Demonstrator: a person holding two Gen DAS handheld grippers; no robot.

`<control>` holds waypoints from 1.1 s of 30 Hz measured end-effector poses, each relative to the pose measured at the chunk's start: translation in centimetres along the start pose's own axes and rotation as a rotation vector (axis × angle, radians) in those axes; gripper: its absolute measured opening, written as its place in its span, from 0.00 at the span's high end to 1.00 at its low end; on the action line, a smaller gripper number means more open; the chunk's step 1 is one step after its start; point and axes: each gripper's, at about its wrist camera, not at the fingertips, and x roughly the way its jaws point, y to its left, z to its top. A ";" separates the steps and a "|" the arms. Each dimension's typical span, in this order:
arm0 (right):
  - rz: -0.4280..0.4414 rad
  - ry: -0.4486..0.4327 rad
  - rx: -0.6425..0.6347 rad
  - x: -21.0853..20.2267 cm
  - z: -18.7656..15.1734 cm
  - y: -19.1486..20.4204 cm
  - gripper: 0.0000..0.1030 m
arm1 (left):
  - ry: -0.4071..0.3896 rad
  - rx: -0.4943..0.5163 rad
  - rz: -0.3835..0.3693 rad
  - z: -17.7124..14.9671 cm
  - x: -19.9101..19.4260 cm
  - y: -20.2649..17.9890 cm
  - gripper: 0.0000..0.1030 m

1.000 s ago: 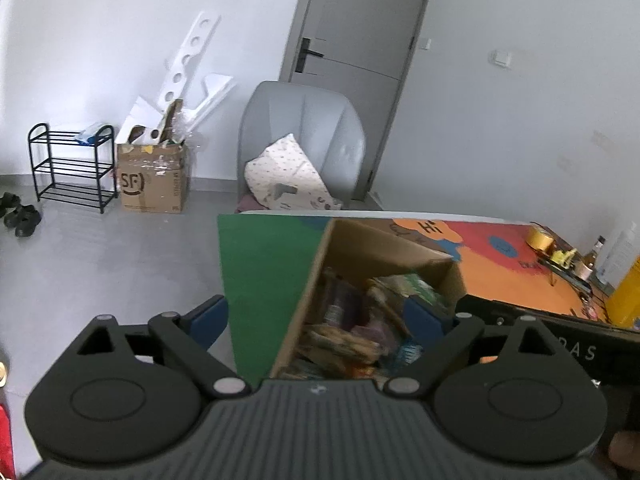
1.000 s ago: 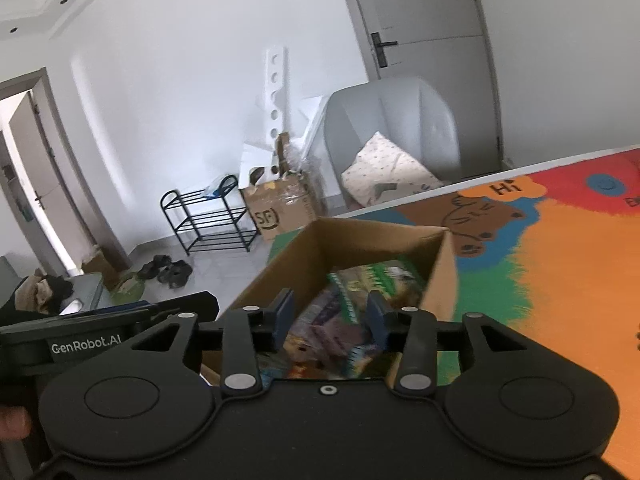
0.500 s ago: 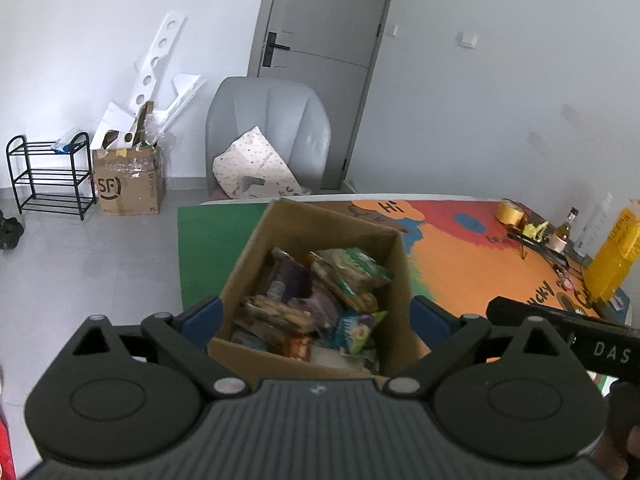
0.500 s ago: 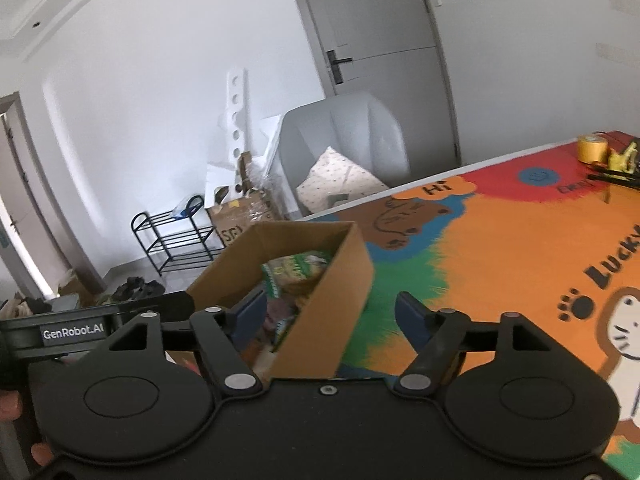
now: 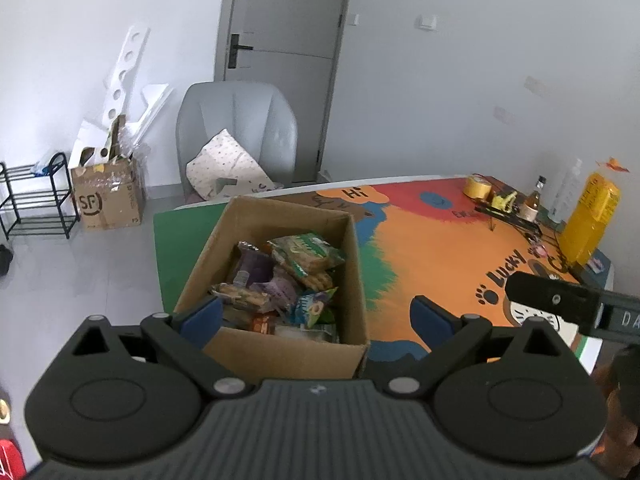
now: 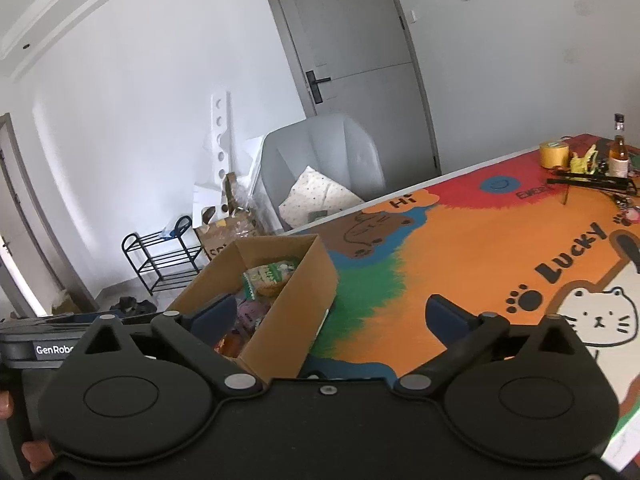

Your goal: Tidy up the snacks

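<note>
The cardboard box sits at the near left end of the table, on its bright cartoon mat, open at the top so the snack packets heaped inside can be reached from above. The left gripper hangs just in front of the box with its jaws spread wide and nothing between them, lined up with the near wall. The right gripper has just been opening and is now spread wide too, empty, straddling the box's right corner. Both look ready for a pick or for shifting the box. The tape roll and bottles stand well apart at the far right, leaving the orange middle free, probably as sorting space.
</note>
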 end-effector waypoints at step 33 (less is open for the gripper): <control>-0.034 -0.028 -0.069 -7.8 -0.3 1.2 0.00 | -0.075 0.053 -0.005 -1.0 -7.7 1.3 0.00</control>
